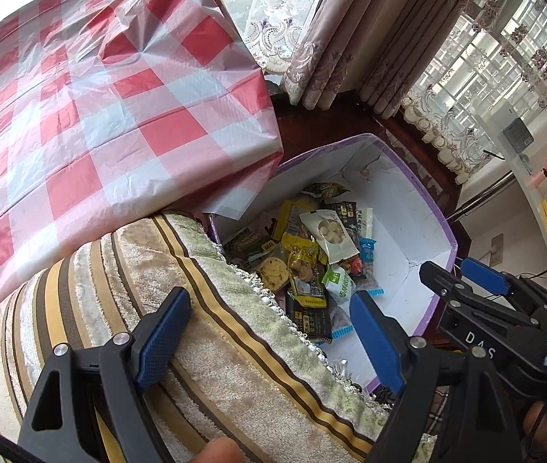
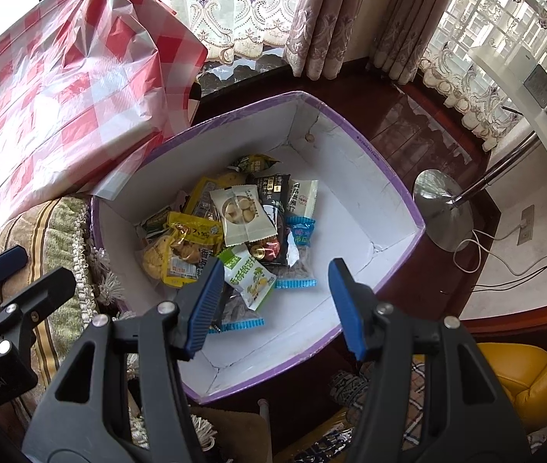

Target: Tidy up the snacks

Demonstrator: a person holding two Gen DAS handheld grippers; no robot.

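From the left wrist, the left tongs (image 1: 269, 332) gape wide and empty above a striped cushion (image 1: 204, 332), beside the purple-rimmed box (image 1: 420, 193) holding the snack packets (image 1: 312, 254). From the right wrist, the right tongs (image 2: 275, 301) hang half-open, gripping nothing, over the pile. These packets look light, crinkly and slippery; I'd pinch the green-and-white packet (image 2: 248, 277) by its sealed edge.

Glossy plastic snack packets (image 2: 242, 220) lie in a matt cardboard box (image 2: 354, 200) beside crinkled plastic tablecloth (image 2: 61, 85).

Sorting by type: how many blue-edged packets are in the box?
2 blue-edged packets: one at the pile's right edge, one at its near end, below the green packet. Others may lie buried.
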